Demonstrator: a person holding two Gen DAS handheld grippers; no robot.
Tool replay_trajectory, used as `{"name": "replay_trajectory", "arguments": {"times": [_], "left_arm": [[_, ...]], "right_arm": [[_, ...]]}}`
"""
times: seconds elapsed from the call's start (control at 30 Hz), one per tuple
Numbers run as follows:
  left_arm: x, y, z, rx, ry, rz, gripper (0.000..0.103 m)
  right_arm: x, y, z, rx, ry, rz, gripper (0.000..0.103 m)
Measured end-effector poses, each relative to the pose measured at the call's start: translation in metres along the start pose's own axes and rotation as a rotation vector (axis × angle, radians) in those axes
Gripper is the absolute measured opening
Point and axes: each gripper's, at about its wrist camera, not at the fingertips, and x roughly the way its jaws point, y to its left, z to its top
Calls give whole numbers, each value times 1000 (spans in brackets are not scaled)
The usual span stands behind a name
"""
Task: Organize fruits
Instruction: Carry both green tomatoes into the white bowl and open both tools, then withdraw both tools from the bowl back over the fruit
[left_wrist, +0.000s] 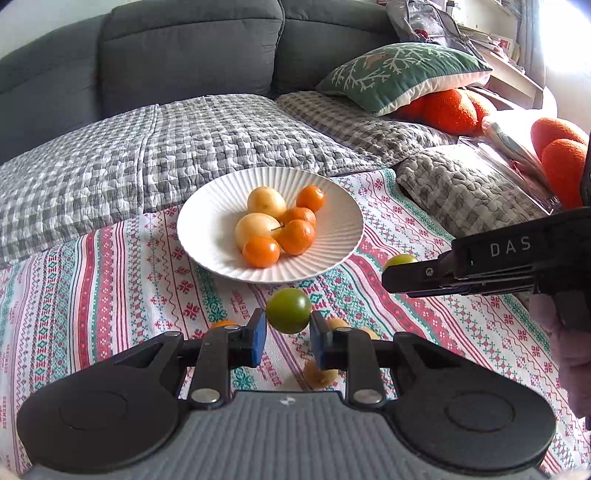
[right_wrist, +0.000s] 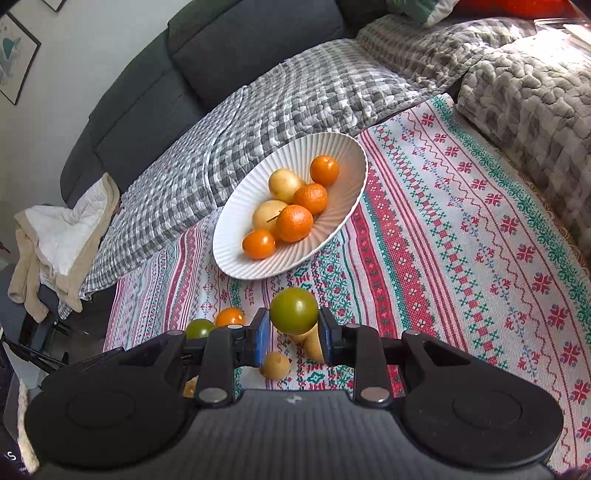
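Fruit in the white ribbed bowl (left_wrist: 207, 236) comes to six pieces: four orange ones (left_wrist: 261, 251) and two pale yellow ones (left_wrist: 266, 201), heaped together near the bowl's middle. The bowl sits on a patterned red, green and white cloth (left_wrist: 110, 288) spread over a grey checked quilt (left_wrist: 147, 147), with a dark grey sofa back (left_wrist: 184, 44) far behind.

Two green fruits are held, one per tool. The left gripper (left_wrist: 287, 328) is clenched on a green fruit (left_wrist: 288, 311) between its blue pads, just near of the bowl. The right gripper (right_wrist: 293, 332) likewise grips a green fruit (right_wrist: 293, 310) above the cloth (in the left view it enters from the right, its fruit peeping over the finger).

Loose on the cloth in the right wrist view: one orange fruit (right_wrist: 229, 316) and about three small yellowish fruits (right_wrist: 275, 365), partly hidden by the fingers. A second green fruit (right_wrist: 199, 328) to the left is the one in the left gripper.
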Motion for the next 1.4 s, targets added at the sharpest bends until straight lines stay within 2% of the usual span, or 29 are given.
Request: {"name": "replay_trajectory", "arguments": {"times": [0.1, 0.2, 0.53, 0.8, 1.13, 1.23, 1.33, 1.4], "left_arm": [[10, 10, 17, -16, -11, 20, 19], [24, 21, 31, -27, -16, 26, 19], [79, 54, 71, -104, 14, 51, 19], [112, 67, 80, -173, 55, 47, 19], [119, 71, 77, -186, 78, 60, 21], [119, 67, 77, -170, 71, 73, 30], [114, 65, 76, -153, 60, 92, 40], [109, 65, 74, -156, 50, 100, 56]], "right_arm": [[4, -2, 12, 10, -39, 18, 25], [13, 2, 22, -59, -73, -12, 25], [48, 15, 32, -299, -81, -111, 25], [58, 19, 35, -378, -92, -154, 25], [63, 20, 34, -413, -87, -177, 26], [60, 20, 33, -412, -89, -180, 29], [56, 22, 33, -410, -94, -180, 39], [52, 23, 32, -407, -95, -181, 43]]}}
